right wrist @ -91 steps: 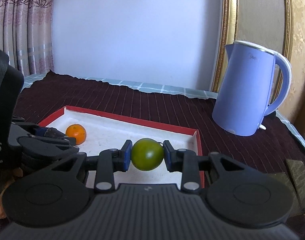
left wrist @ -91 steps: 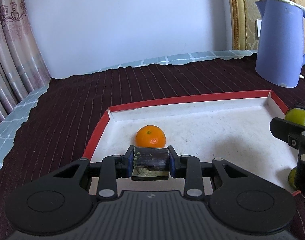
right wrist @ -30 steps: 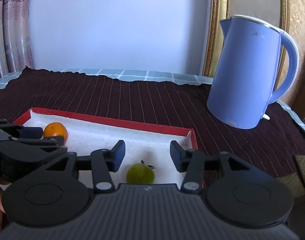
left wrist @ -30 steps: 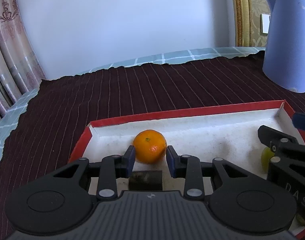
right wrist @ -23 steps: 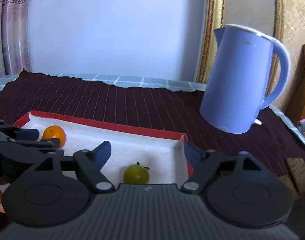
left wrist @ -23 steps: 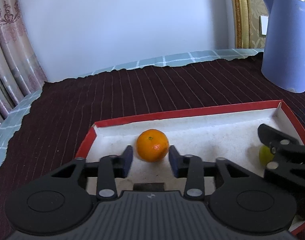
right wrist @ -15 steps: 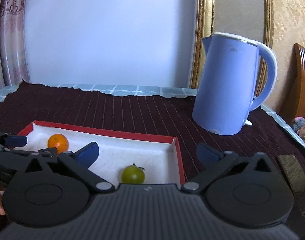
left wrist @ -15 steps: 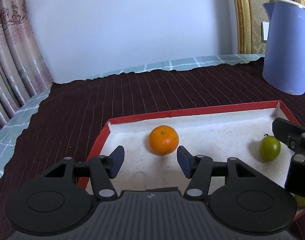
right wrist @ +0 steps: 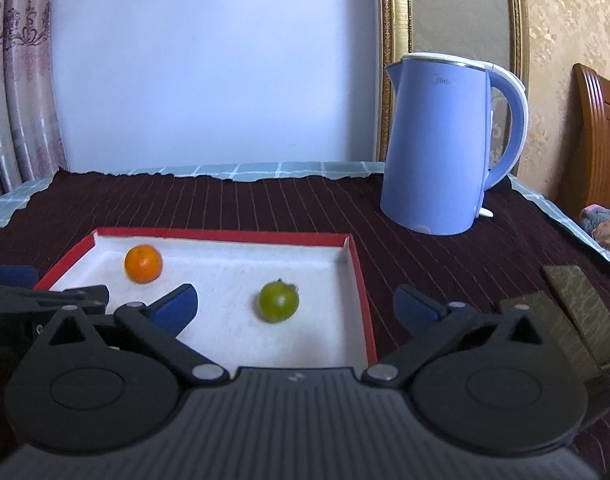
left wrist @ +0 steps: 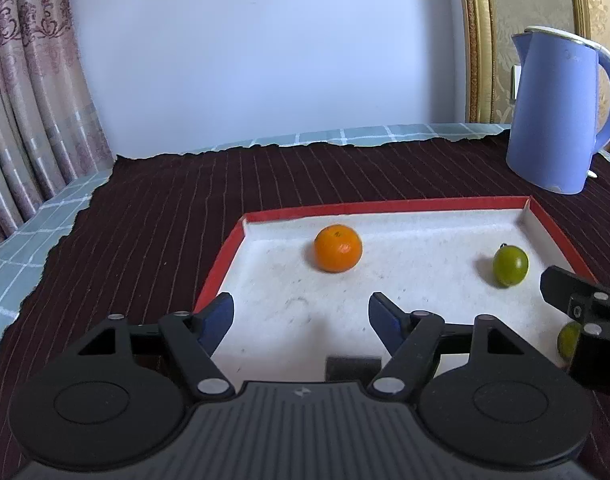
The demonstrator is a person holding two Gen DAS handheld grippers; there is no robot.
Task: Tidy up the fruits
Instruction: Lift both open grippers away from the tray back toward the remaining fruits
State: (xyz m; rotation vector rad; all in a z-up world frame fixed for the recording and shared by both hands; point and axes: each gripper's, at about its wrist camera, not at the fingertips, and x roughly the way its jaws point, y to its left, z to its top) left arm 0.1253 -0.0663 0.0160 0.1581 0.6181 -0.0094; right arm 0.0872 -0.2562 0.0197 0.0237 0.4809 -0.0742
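A shallow white tray with a red rim (left wrist: 385, 205) (right wrist: 225, 235) lies on the dark striped cloth. An orange (left wrist: 338, 248) (right wrist: 143, 263) sits at its far left. A green fruit (left wrist: 510, 266) (right wrist: 278, 302) sits at its right. A second green fruit (left wrist: 568, 338) is partly hidden behind the right gripper's finger. My left gripper (left wrist: 301, 318) is open and empty, held above the tray's near left part. My right gripper (right wrist: 295, 304) is open wide and empty, behind the green fruit.
A blue electric kettle (left wrist: 561, 114) (right wrist: 445, 144) stands at the back right on the cloth. A dark block (left wrist: 353, 368) lies in the tray under the left gripper. Olive-brown blocks (right wrist: 561, 320) lie on the cloth at right. Curtains hang at left.
Both grippers let go of their fruit, opened wide and drew back and up from the tray. The orange and the green fruit now lie free in the tray.
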